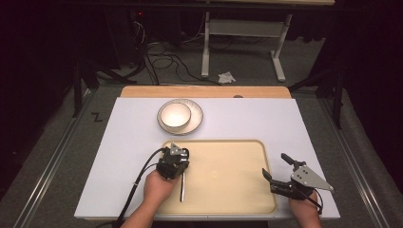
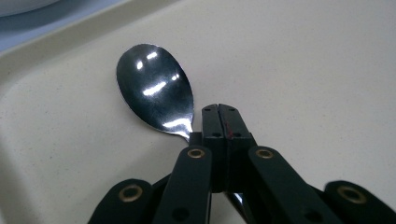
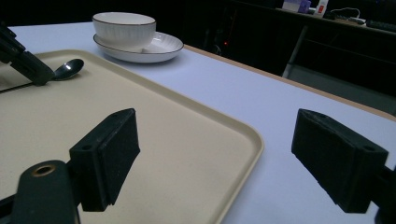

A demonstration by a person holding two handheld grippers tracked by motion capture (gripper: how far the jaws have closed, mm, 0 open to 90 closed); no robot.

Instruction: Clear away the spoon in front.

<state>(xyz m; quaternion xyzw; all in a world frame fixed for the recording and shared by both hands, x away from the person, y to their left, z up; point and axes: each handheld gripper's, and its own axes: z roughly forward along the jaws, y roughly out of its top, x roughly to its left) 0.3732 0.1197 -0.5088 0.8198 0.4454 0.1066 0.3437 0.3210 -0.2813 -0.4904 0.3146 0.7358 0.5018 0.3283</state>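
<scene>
Both tongs sat low: my right gripper (image 1: 274,167) stood spread, empty, straddling the tray's (image 1: 228,190) near right rim; my left gripper (image 2: 219,109) pinched the spoon (image 2: 156,93) at its neck, inside the tray's left side. Beyond, a bowl (image 1: 174,115) rested on its plate (image 1: 195,124).

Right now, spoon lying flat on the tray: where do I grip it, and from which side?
Grip the slim handle of the spoon, near the neck, straight down from above with jaws across its width. It lies flat on the tray, so a side approach finds no edge, and the scoop end is wide, rounded and glossy. The left gripper is shut over the neck.
</scene>
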